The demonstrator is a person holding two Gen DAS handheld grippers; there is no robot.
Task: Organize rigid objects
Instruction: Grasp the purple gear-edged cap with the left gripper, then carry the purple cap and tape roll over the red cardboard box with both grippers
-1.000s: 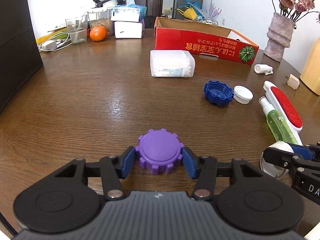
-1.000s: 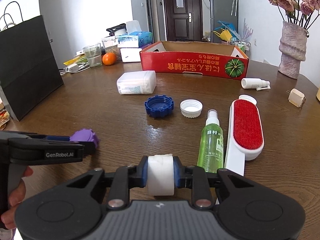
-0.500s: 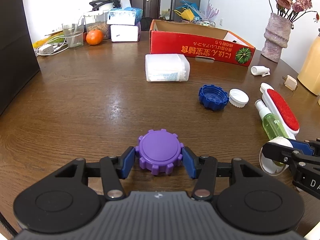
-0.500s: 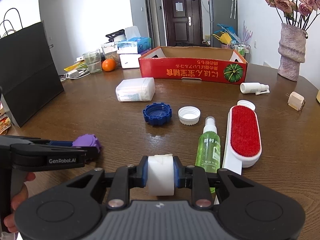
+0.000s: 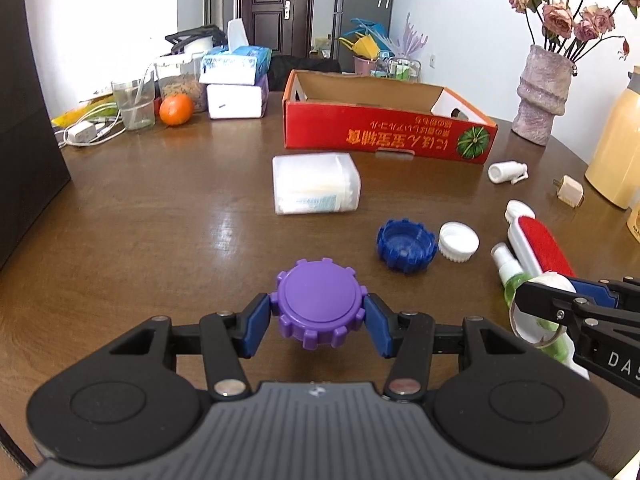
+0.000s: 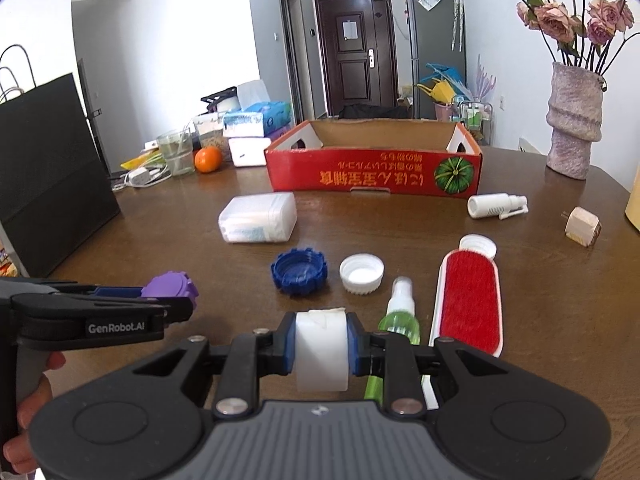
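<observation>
Purple and notched, the cap (image 5: 319, 303) sits pinched between the pads of the left gripper (image 5: 319, 316), clear of the wooden table (image 5: 160, 220). The right gripper (image 6: 321, 350) is clamped on a white roll (image 6: 321, 350) just beside it. The red cardboard box (image 5: 384, 128) lies well ahead, seemingly the destination. The cap's toothed rim gives the pads little flat contact, so a tilt could let it slip. With both tools so close, they may also knock together, or clip the blue cap (image 5: 406, 245) below.

"genrobot.ai" on left tongs (image 6: 170, 294); red box (image 6: 374, 172) print unreadable, maybe japanese.
</observation>
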